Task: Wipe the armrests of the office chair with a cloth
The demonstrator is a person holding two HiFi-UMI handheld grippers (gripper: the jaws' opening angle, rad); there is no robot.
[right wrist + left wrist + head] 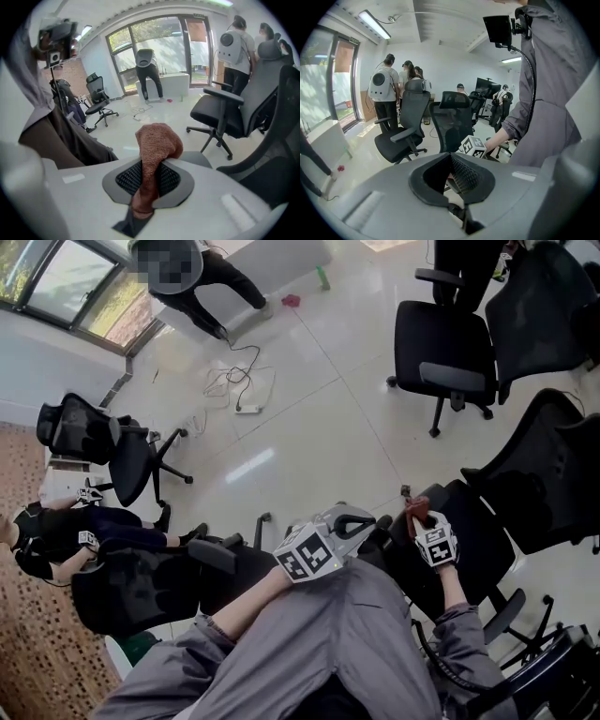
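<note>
My right gripper (419,518) is shut on a reddish-brown terry cloth (415,512). In the right gripper view the cloth (157,145) stands up between the jaws of the right gripper (149,180) and folds over at the top. Directly behind it shows a grey flat pad (206,159), apparently a chair armrest. A black office chair (478,540) stands under and to the right of this gripper. My left gripper (361,521) is held level beside it, open and holding nothing. In its own view the left gripper (447,176) faces the right one's marker cube (472,146).
Black office chairs ring the spot: two at the far right (441,343), one at the left (112,442), one at the near left with a grey armrest (214,554). A seated person (56,535) is at the left, another bends by the window (187,277). Cables (234,381) lie on the floor.
</note>
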